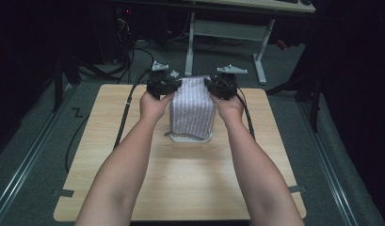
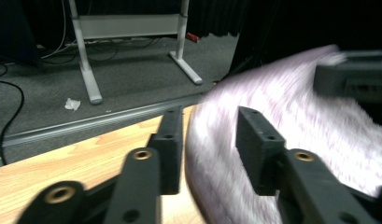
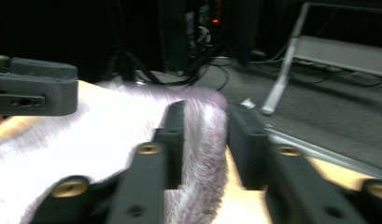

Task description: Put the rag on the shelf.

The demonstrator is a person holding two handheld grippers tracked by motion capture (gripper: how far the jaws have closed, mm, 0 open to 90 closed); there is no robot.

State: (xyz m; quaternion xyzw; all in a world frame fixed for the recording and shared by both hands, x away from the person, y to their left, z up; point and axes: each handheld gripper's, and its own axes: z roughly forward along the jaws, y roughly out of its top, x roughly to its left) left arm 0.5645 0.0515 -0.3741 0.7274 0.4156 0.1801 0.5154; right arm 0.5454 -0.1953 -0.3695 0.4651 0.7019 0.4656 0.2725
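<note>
1. Forearms come up from the bottom edge of the high view, so we start there: both reach forward over the light wood tabletop (image 1: 180, 188), each hand wrapped around a hand-held gripper.
2. Our left hand-held gripper (image 1: 167, 86) sits at the upper left corner of a striped purple-and-white cloth (image 1: 192, 110), and our right hand-held gripper (image 1: 217, 87) is at its upper right corner.
3. That cloth hangs between the two as a tall panel, top edge up by the grippers, bottom edge folded onto the tabletop, roughly mid-table toward the far side.
4. From the left gripper view, the left hand-held gripper (image 2: 209, 151) has its jaws parted partway, with the cloth (image 2: 291, 126) edge running between them. We see a gap by the left pad, so it doesn't look pinched; the fabric is motion-blurred.
5. Right gripper view, same story: the right hand-held gripper (image 3: 205, 140) stands partway open, the cloth (image 3: 86, 140) edge draped between the jaws, loose rather than clamped as far as we can tell.
6. Each gripper view also catches the other gripper's grey body across the cloth.
7. Behind the tabletop there's grey carpet, black cables and a white desk frame (image 1: 225, 33).
</note>
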